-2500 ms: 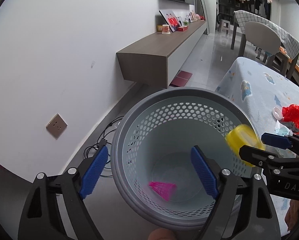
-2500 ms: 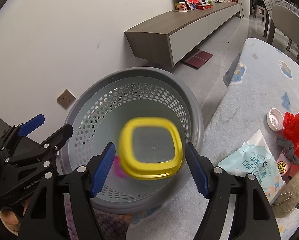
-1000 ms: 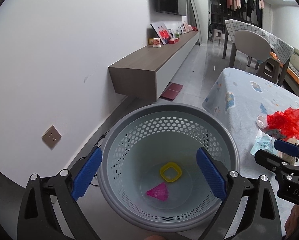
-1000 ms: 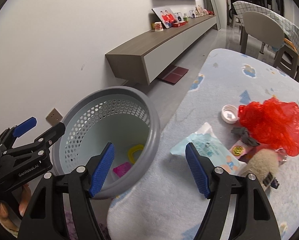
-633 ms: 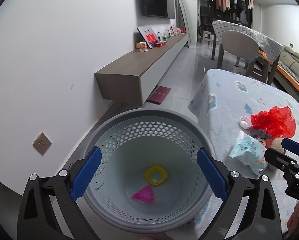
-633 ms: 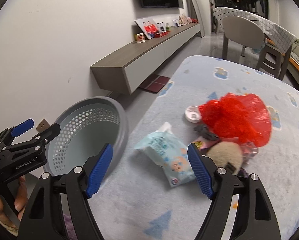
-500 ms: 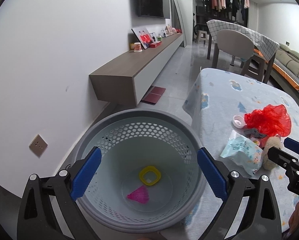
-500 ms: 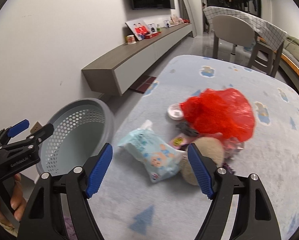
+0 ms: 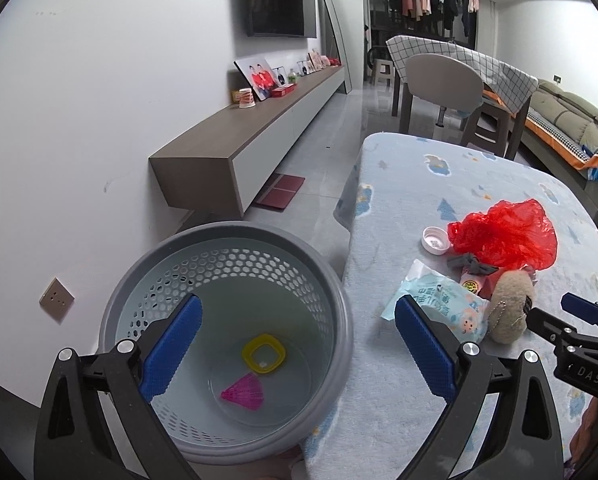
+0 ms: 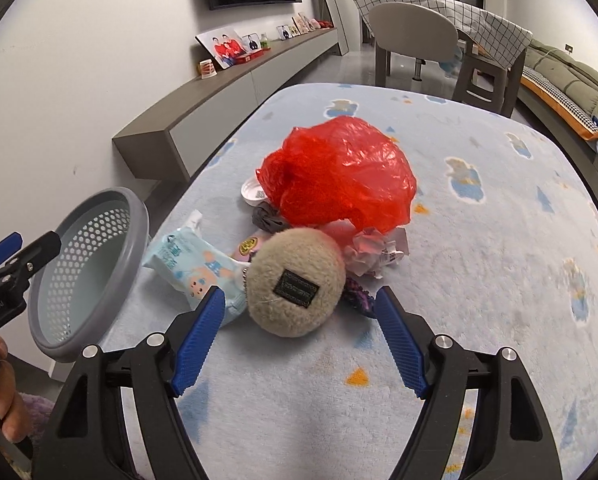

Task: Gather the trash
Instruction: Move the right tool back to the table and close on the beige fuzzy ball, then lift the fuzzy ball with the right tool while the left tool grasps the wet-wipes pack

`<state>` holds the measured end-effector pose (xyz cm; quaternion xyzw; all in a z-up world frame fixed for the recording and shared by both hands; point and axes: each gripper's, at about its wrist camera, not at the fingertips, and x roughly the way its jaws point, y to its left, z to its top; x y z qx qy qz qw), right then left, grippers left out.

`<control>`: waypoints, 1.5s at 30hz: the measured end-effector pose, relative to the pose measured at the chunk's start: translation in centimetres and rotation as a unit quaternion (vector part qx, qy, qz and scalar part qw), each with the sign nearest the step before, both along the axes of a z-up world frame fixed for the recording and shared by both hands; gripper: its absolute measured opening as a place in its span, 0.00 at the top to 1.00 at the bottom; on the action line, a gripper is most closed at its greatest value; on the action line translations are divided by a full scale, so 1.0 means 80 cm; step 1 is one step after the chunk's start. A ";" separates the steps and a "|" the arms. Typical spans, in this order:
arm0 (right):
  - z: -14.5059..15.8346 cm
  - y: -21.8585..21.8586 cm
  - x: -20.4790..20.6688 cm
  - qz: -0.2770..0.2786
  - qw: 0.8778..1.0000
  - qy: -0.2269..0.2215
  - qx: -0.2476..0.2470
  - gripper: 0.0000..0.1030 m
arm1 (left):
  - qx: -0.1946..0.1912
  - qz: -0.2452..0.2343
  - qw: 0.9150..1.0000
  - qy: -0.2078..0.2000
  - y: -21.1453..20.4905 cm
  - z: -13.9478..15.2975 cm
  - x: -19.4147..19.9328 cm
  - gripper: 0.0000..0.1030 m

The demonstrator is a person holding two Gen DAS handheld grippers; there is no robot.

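A grey perforated bin stands beside the table, seen also in the right wrist view. Inside lie a yellow lid and a pink shuttlecock. My left gripper is open above the bin's near rim. My right gripper is open and empty, just in front of a beige plush pouch. Behind it lie a red plastic bag, a blue wipes pack, crumpled pink wrappers, a white cap and a grey hair tie.
The table has a light blue fleecy cover with cartoon prints. A low wall cabinet with photo frames runs along the left wall. A chair and a sofa stand beyond the table.
The yellow lid left my right gripper and dropped into the bin. My right gripper then swung right from the bin to the trash pile. The left view pulled back from the bin.
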<state>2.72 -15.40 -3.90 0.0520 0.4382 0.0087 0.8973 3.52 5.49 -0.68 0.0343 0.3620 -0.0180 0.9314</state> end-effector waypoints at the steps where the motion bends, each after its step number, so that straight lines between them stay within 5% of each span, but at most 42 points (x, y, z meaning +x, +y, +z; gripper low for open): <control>1: -0.002 0.000 0.002 0.000 1.000 0.003 -0.002 0.28 | 0.001 0.000 1.000 -0.001 -0.002 0.000 0.000 0.08; 21: -0.037 0.006 0.040 -0.006 0.999 0.043 0.004 0.29 | 0.018 -0.012 1.000 0.021 -0.034 -0.017 0.011 0.08; 25: -0.039 0.009 0.042 0.003 0.999 0.049 0.010 0.43 | 0.022 -0.015 0.999 0.023 -0.039 -0.019 0.011 0.08; 45: 0.003 -0.051 -0.007 -0.024 0.998 0.012 0.061 0.45 | 0.012 -0.030 0.998 0.052 -0.086 -0.042 0.014 0.08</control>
